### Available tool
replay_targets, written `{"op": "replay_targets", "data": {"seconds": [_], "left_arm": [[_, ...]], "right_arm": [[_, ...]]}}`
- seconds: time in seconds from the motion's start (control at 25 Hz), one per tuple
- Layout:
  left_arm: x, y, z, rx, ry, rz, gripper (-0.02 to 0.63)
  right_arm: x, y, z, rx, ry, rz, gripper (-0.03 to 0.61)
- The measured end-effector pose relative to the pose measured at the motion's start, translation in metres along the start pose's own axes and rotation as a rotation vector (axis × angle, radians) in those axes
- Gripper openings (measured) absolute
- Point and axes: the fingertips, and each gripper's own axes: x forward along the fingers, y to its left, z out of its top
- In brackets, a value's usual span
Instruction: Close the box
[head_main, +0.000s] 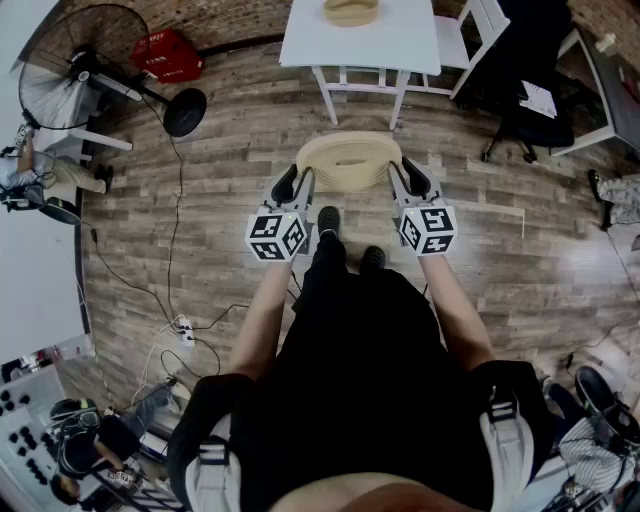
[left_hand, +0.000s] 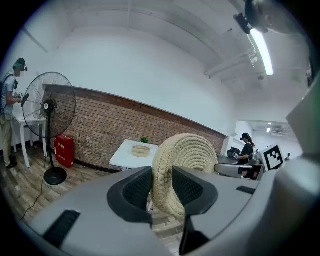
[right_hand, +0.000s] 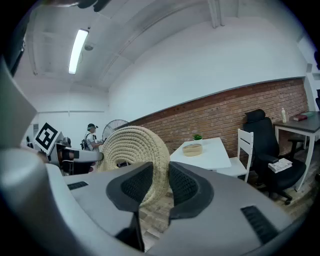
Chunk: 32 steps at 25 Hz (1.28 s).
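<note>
So both grippers are on the woven lid, one at each side. The left gripper has its jaws partly open, with the coiled rope rim standing on edge right between the pads. Both pads press into the rim, so it's a proper clamp and not just a hover. Same story for the right gripper: its jaws are spread about as wide as the rim is thick and are closed onto it, with the rest of the lid curving up and away past the fingertips toward the other gripper.

From the head view, the lid hangs in the air between the two sets of jaws, out in front of the person, above the wooden floor.

The box isn't at the jaws at all. It sits well ahead of both grippers on the white table, apart from the lid. It looks open on top, though it's pretty small in every view, so don't quote me.

Off to the outside of the left jaws is a standing fan by the brick wall. Outside the right jaws is a black office chair.
</note>
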Motion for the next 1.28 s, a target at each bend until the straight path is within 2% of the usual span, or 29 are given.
{"op": "replay_targets", "data": {"seconds": [0.64, 1.28], "left_arm": [[0.011, 0.012, 0.004, -0.020, -0.014, -0.012, 0.138], [0.049, 0.047, 0.022, -0.031, -0.004, -0.059, 0.138]], "right_arm": [[0.011, 0.001, -0.001, 0.013, 0.002, -0.027, 0.100], [0.054, -0.002, 0.013, 0.014, 0.010, -0.087, 0.100]]}}
